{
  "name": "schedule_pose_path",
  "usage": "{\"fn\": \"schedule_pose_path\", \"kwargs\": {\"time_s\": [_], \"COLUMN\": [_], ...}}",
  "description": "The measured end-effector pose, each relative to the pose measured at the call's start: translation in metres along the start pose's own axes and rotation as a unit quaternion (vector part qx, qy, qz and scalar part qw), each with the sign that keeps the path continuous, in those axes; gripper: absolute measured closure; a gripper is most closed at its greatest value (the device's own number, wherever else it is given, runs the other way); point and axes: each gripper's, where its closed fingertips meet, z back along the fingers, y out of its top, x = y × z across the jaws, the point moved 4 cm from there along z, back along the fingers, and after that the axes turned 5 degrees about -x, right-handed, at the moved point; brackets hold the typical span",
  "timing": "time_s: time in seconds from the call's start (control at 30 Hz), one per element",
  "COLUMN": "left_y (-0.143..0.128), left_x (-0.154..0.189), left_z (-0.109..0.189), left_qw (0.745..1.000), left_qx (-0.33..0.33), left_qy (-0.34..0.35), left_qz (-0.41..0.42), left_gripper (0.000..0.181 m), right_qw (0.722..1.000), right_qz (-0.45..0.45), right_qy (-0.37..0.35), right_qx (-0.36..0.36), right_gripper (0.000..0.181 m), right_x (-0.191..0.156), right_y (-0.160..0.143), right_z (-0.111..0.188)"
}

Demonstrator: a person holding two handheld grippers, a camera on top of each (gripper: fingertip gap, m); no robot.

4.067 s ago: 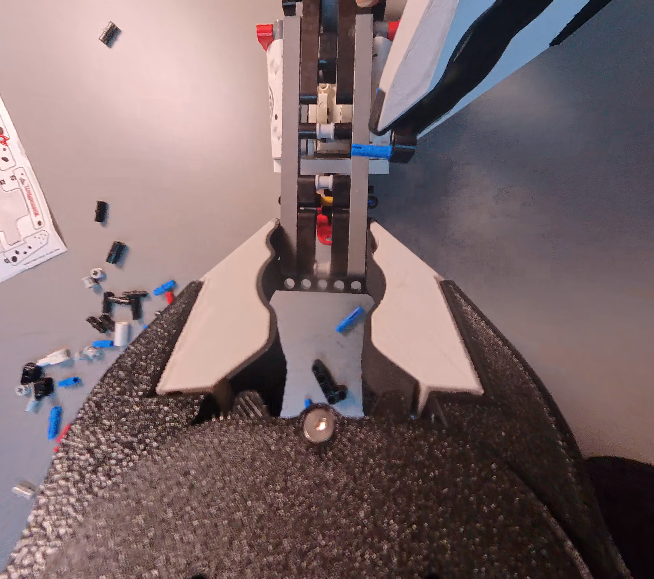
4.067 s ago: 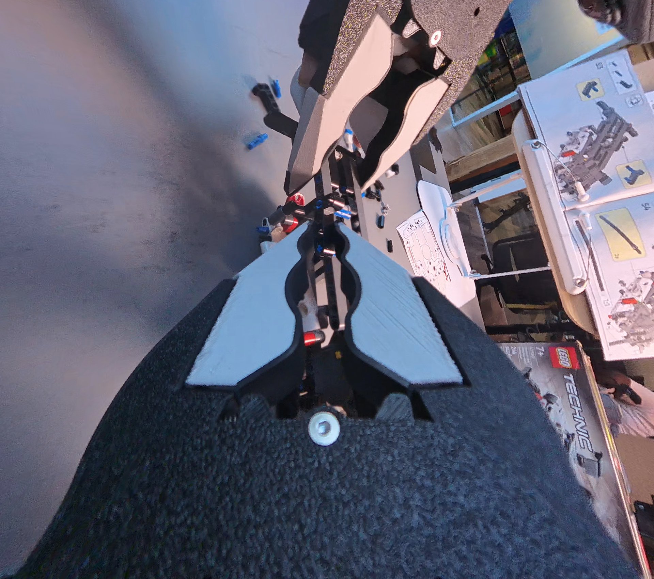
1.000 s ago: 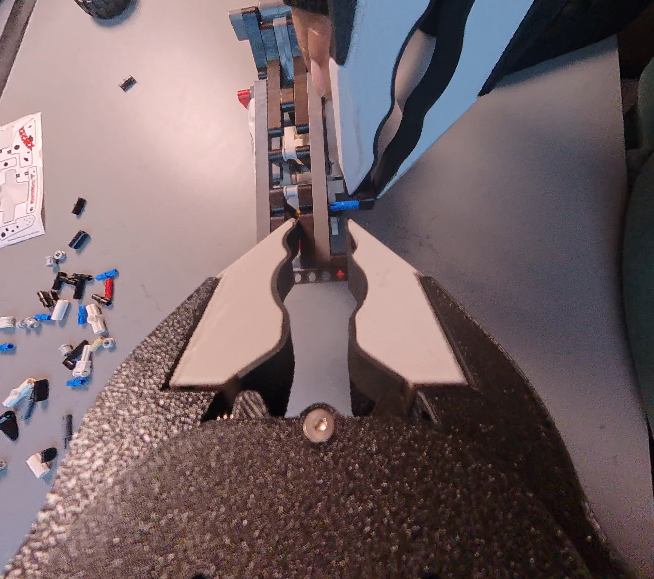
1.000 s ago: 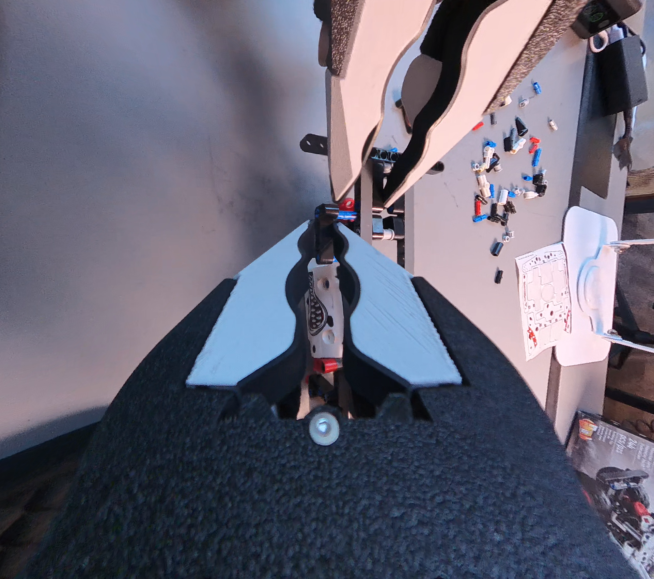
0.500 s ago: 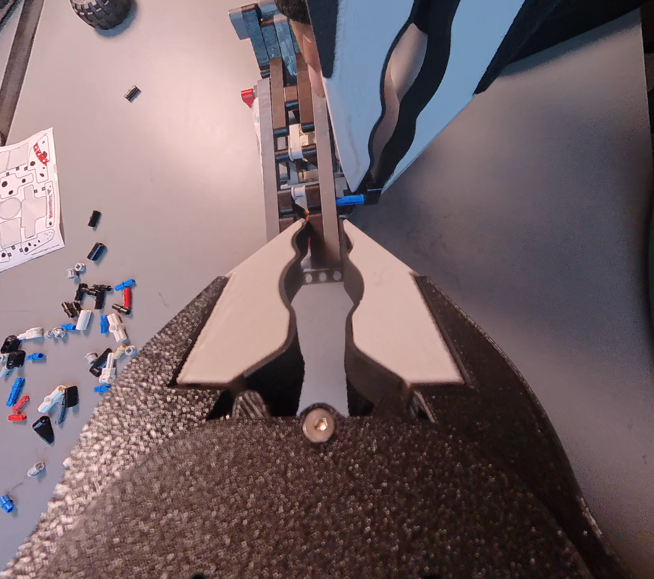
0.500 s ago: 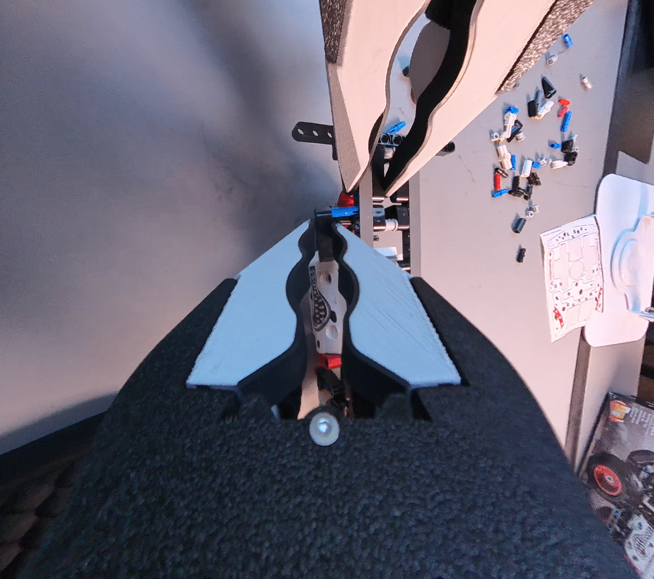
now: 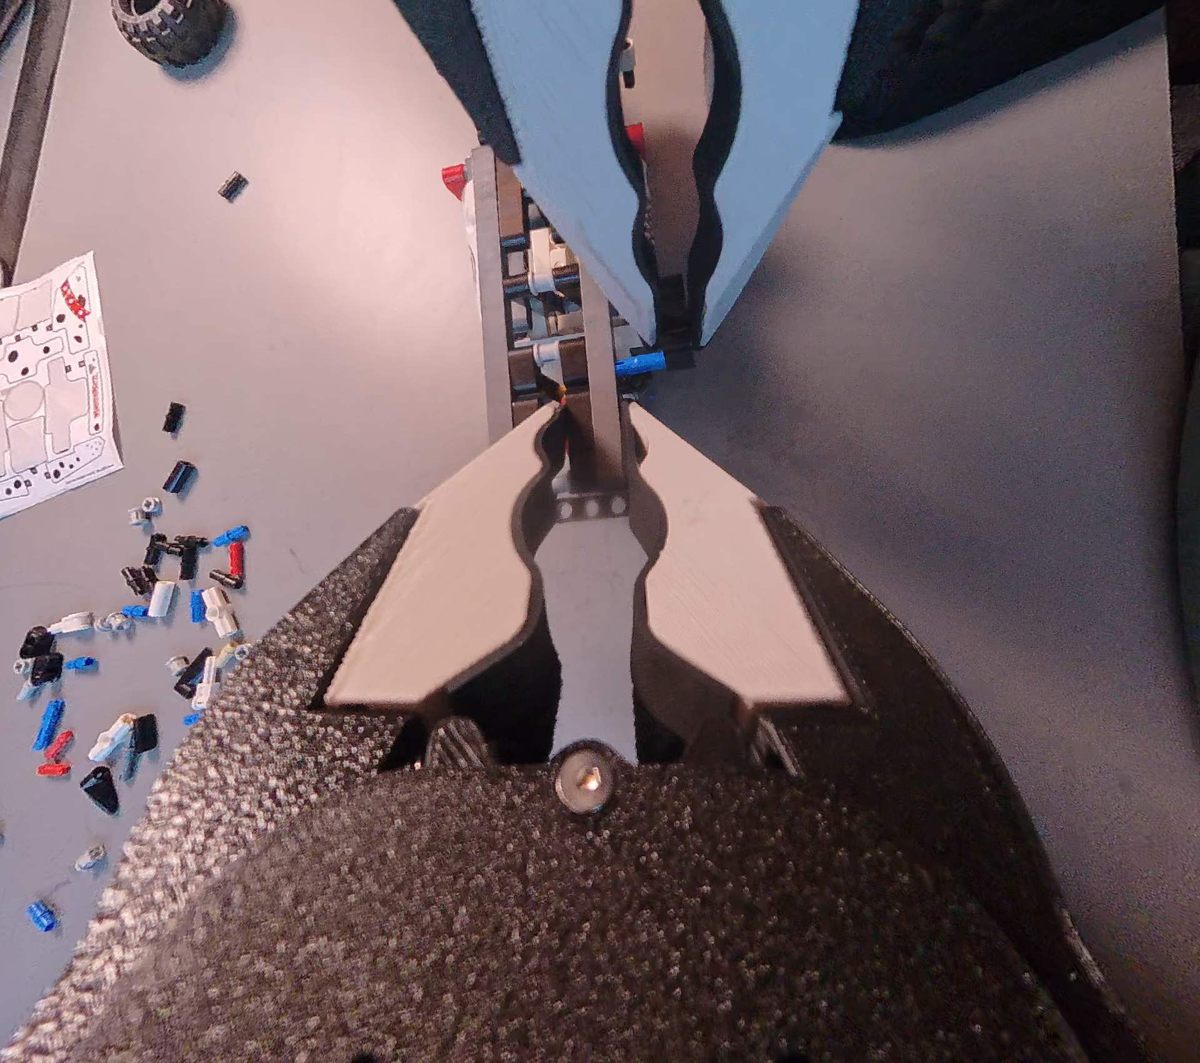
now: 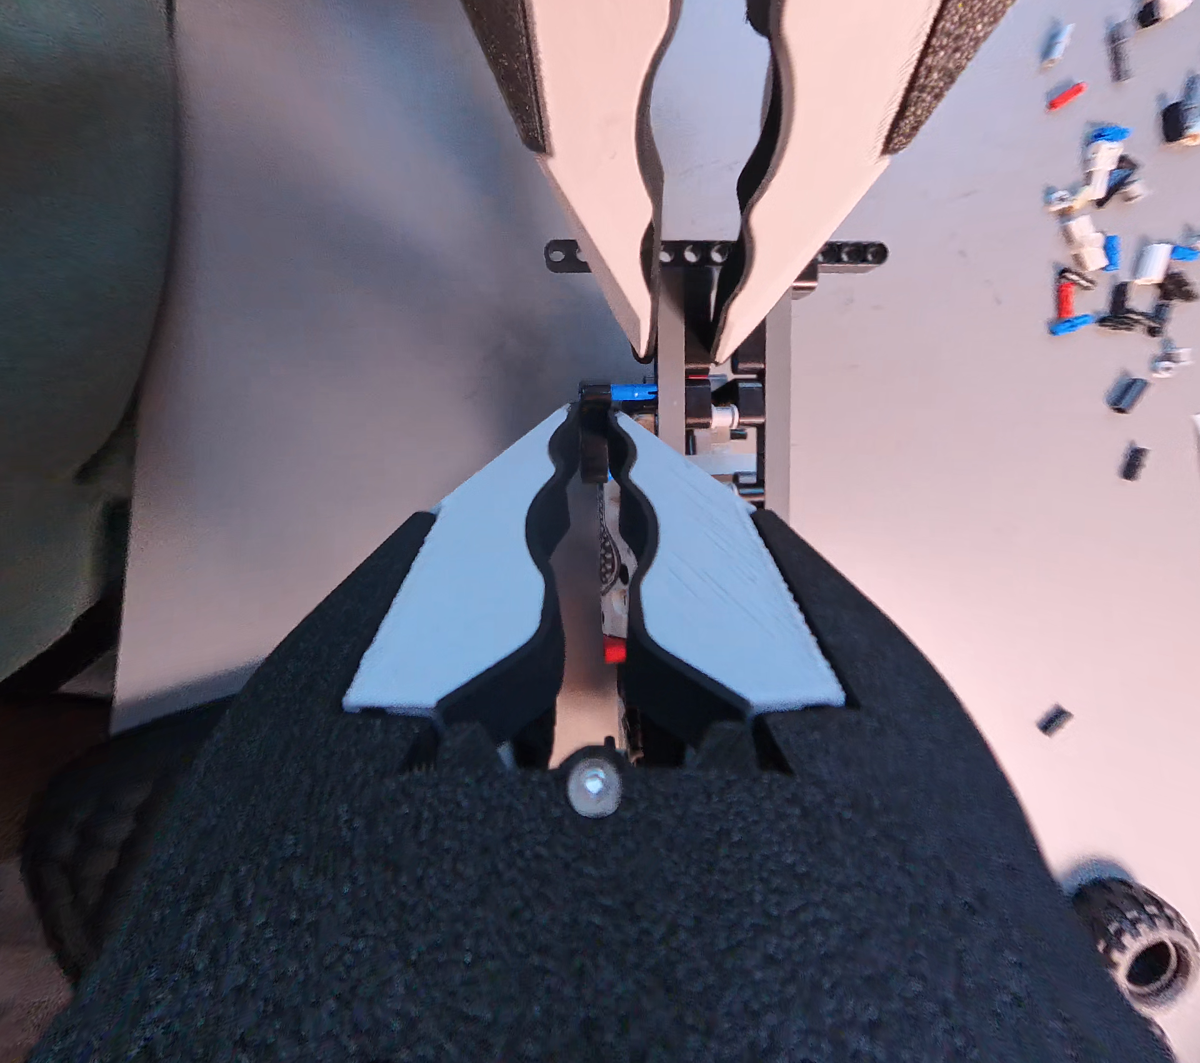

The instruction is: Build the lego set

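The lego frame (image 7: 552, 291) lies on the grey table (image 7: 325, 188), its long axis running 6 to 12 o'clock in the left wrist view. The left gripper (image 7: 594, 415) pinches its grey beam at the 6 o'clock end. The right gripper (image 8: 594, 415) pinches a black piece carrying a blue pin (image 8: 633, 392), which points sideways toward 3 o'clock at the frame.

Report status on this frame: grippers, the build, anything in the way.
Left gripper shut on lego frame. Right gripper shut on black piece carrying blue pin at frame's side. Nothing blocking; loose parts lie aside.
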Motion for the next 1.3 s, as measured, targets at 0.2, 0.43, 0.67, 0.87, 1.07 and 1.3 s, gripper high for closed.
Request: {"fn": "schedule_pose_path", "kwargs": {"time_s": [0.2, 0.43, 0.67, 0.87, 1.07, 1.3], "left_y": [-0.002, -0.005, -0.011, -0.009, -0.014, -0.013], "left_x": [0.002, 0.001, -0.002, -0.002, -0.001, 0.001], "left_z": [0.0, 0.001, 0.001, 0.002, 0.003, 0.006], "left_qw": [1.0, 0.998, 0.996, 0.995, 0.995, 0.995], "left_qx": [0.004, 0.019, 0.025, 0.027, 0.032, 0.045], "left_qy": [-0.006, -0.028, -0.042, -0.038, -0.039, -0.025], "left_qz": [0.01, 0.056, 0.078, 0.084, 0.089, 0.091], "left_gripper": [0.167, 0.167, 0.167, 0.167, 0.167, 0.167], "right_qw": [0.995, 0.994, 0.997, 0.996, 0.996, 0.998], "right_qz": [-0.021, -0.034, -0.01, -0.008, -0.036, -0.03], "right_qy": [0.095, 0.088, 0.02, 0.006, 0.002, -0.03], "right_qx": [-0.021, -0.055, -0.075, -0.092, -0.086, -0.049], "right_gripper": [0.175, 0.175, 0.175, 0.175, 0.175, 0.173], "right_x": [0.005, 0.004, 0.004, 0.009, 0.01, 0.008], "right_y": [0.003, 0.007, 0.008, 0.009, 0.013, 0.013], "right_z": [0.002, -0.001, -0.008, -0.007, -0.01, -0.004]}}
